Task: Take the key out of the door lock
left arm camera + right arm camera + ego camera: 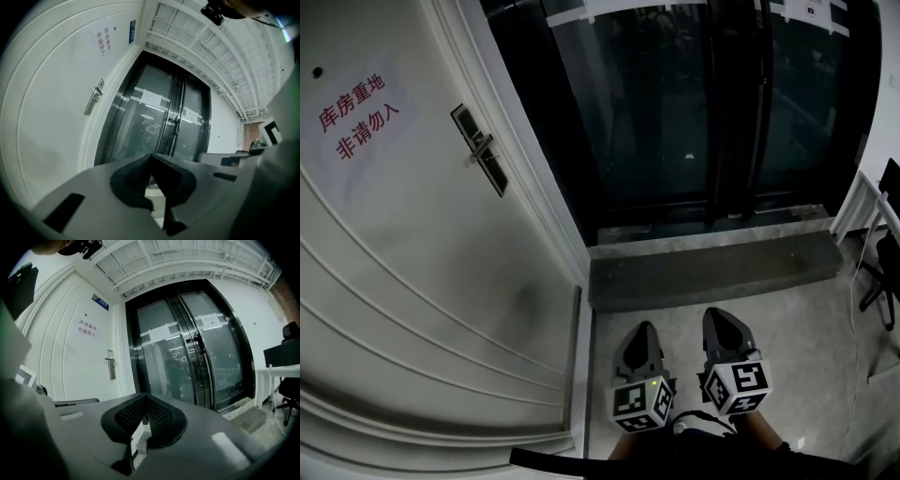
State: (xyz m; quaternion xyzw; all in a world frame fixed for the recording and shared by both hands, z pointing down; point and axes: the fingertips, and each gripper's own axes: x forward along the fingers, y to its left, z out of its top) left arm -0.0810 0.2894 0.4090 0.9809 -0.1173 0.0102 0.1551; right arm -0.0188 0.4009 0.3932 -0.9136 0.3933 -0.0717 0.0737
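At the approach stage, by the look of things: nothing gripped yet. With the left claw [642, 330] clenched on nothing and the right claw [721, 321] likewise, both low over the grey floor [806, 328], well apart from the white door [412, 272]. No making out the key from here, too small; presumably in the lock plate [495, 176] near the door's right edge, by the handle [477, 150]. Next, probably: raise one claw to the lock, release it, close on the key's head, pull straight out. Around: dark glass doors [675, 103] behind a stone step [712, 270], a red-lettered sign [358, 117] toward the door's upper left, a chair [883, 253] far right.
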